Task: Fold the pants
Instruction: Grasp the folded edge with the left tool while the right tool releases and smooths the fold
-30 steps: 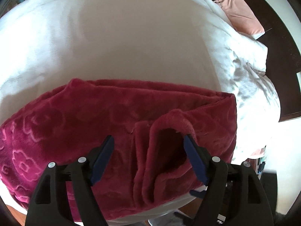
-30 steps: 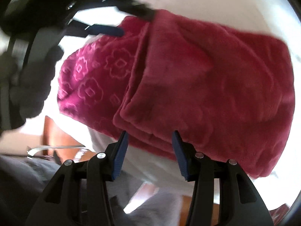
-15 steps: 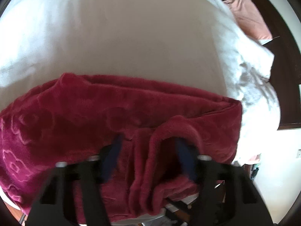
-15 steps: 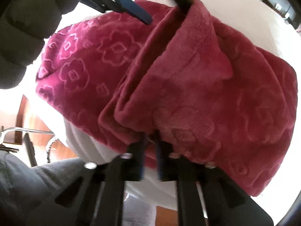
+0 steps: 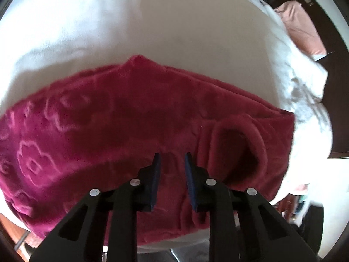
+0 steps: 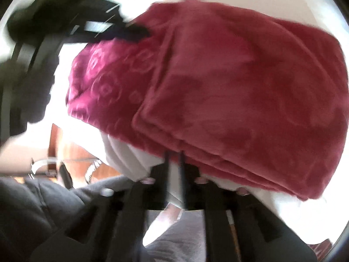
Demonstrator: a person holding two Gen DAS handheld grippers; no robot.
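pants (image 5: 113,131): crimson fleece, embossed flowers, folded into a thick pad at the near edge of the white bed (image 5: 152,21)
left gripper (image 5: 171,163): jaws closing on a pinch of fleece beside the open cuff; a slim gap remains
right gripper (image 6: 174,155): blurred; jaws opening at the pants' near hem; hold on cloth cannot be told
risk: plush layers may slide, so only the top layer lifts; uneven grips could skew the fold; the near hem may slip off the bed
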